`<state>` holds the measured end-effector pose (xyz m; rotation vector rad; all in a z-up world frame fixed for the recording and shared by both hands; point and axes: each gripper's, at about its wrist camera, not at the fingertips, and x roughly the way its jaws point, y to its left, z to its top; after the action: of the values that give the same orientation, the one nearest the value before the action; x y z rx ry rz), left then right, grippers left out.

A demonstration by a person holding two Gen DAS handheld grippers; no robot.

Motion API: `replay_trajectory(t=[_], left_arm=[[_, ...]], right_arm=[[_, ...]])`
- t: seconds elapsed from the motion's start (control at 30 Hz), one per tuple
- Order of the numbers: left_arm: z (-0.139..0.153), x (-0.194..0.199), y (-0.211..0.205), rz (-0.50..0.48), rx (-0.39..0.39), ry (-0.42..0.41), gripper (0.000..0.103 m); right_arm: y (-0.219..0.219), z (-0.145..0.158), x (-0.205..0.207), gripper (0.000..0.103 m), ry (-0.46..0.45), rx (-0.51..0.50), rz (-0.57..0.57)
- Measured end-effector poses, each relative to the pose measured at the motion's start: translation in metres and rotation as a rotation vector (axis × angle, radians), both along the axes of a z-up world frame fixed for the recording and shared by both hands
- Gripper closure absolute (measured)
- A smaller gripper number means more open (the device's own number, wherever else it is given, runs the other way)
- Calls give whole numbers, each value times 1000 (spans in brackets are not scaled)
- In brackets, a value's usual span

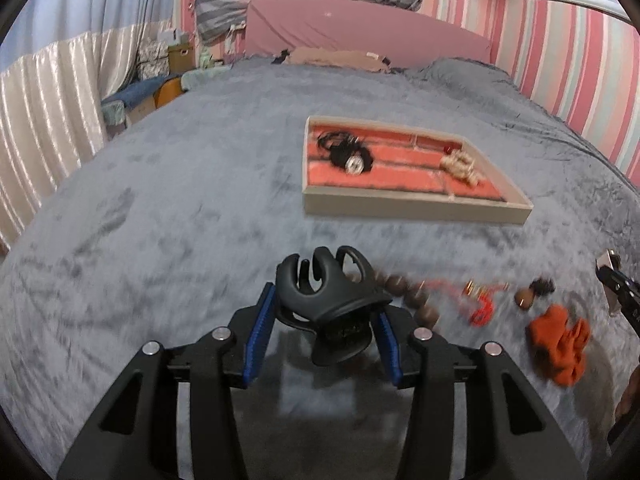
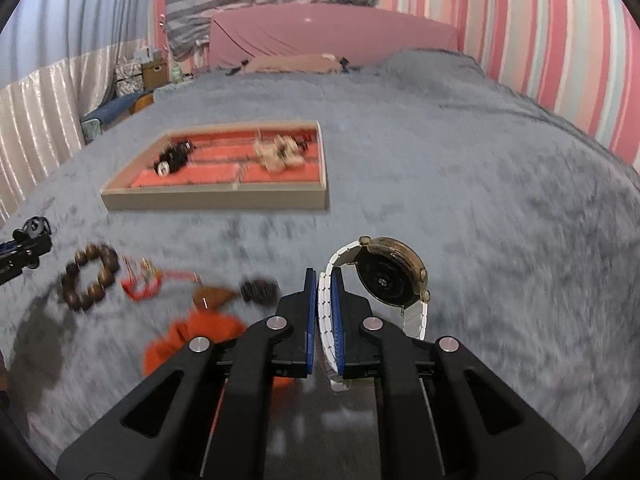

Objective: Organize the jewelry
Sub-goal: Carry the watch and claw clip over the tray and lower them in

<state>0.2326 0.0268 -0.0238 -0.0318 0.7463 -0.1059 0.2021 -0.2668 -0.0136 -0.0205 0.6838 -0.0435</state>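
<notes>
My left gripper (image 1: 326, 312) is shut on a black hair claw clip (image 1: 328, 284), held above the grey bedspread. My right gripper (image 2: 323, 300) is shut on the white band of a wristwatch (image 2: 390, 276), its round case to the right of the fingers. A beige tray with an orange lining (image 1: 416, 202) (image 2: 216, 202) lies farther back and holds a black item (image 1: 346, 154) and a cream beaded piece (image 1: 460, 164). On the bedspread lie a brown bead bracelet (image 2: 90, 282), a red cord piece (image 2: 140, 284), a brown pendant (image 2: 212, 296) and an orange scrunchie (image 1: 558, 346).
The grey bedspread (image 2: 500, 208) covers the whole bed. A pink headboard (image 1: 360, 32) and striped wall stand behind. Boxes and clutter (image 1: 160, 64) sit beyond the bed's left edge, beside a pale curtain. The right gripper's tip shows at the left wrist view's right edge (image 1: 612, 280).
</notes>
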Motion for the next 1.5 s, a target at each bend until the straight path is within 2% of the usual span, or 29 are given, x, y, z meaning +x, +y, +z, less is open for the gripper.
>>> replay_trajectory(t=[0.3,0.57,0.7,0.87,1.07,1.33,1.5], left_arm=[[34,63,-36,-50,-9,-32,57],[41,143,-54,-43,-4,-2,57],[36,177,-57,-33,35,15,57],[21,216,-57,-22,46,61,57],[-4,246,-57,-16,82,100,57],[-27,263,-62,-30,94,134,57],[-40,269,-62,-25,98,156,57]], right_arm=[[20,22,79,95,-1,41,91],[40,29,154,95,18,12,127],[47,23,193,95,46,-5,144],[49,11,235,95,81,26,138],[46,-15,275,95,151,23,107],[45,-39,294,95,191,-13,111],[43,-42,302,94,200,-13,108]])
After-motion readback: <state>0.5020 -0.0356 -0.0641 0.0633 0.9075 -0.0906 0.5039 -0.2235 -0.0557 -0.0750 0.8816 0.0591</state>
